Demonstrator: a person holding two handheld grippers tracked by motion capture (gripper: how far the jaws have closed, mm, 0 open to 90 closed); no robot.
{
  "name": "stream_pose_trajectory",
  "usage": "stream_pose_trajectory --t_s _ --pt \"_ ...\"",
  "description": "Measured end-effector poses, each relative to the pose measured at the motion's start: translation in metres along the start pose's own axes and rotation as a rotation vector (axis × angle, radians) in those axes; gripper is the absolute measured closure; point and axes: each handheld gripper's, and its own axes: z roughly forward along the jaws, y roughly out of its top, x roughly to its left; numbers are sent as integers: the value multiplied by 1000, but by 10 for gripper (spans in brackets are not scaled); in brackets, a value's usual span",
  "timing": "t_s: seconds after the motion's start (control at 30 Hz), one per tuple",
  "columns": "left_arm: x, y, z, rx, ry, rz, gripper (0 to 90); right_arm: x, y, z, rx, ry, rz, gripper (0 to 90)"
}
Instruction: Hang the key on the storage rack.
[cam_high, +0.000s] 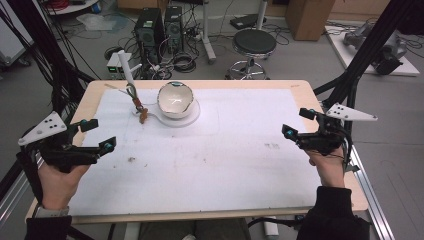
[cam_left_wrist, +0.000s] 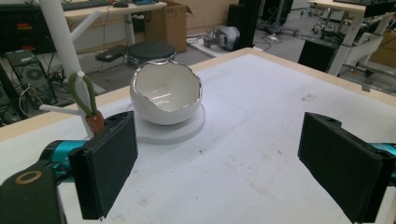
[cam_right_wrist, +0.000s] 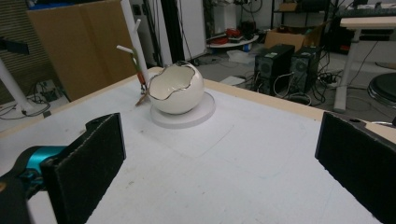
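left gripper (cam_high: 99, 135): jaws wide apart, empty, at counter's (cam_high: 240, 170) left edge | right gripper (cam_high: 298, 122): jaws wide apart, empty, at right edge | bowl (cam_high: 175, 99): eggshell-shaped, upright on round white base (cam_high: 192, 116), far left-centre | rack (cam_high: 128, 75): just beside bowl, holds green loop (cam_left_wrist: 84, 95)

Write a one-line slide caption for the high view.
Both hand-held tongs, left and right, open above a white mat, facing an eggshell-shaped bowl beside a white branched stand.
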Motion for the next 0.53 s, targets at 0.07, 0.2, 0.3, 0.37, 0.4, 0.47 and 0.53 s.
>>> stream_pose_trajectory --t_s 0.07,0.2,0.3,0.37,0.4,0.47,0.53 --pt "0 -1 2 4 3 -1 124 0 -1 2 12 0 7 8" --pt "1 -1 5 5 4 -6 124 0 -3 3 22 3 5 8" --pt "0 -1 9 19 3 1 124 1 -4 2 24 -11 -11 8" --pt "0 -3 13 25 3 4 124 2 -4 1 13 -18 -6 8" --pt "0 -3 14 26 3 2 122 2 -4 1 10 -18 -1 8" --pt "1 -5 17 32 5 7 120 3 -4 1 12 -18 -3 8" --pt "2 -7 20 33 15 -2 105 5 -4 2 19 -18 -15 8"
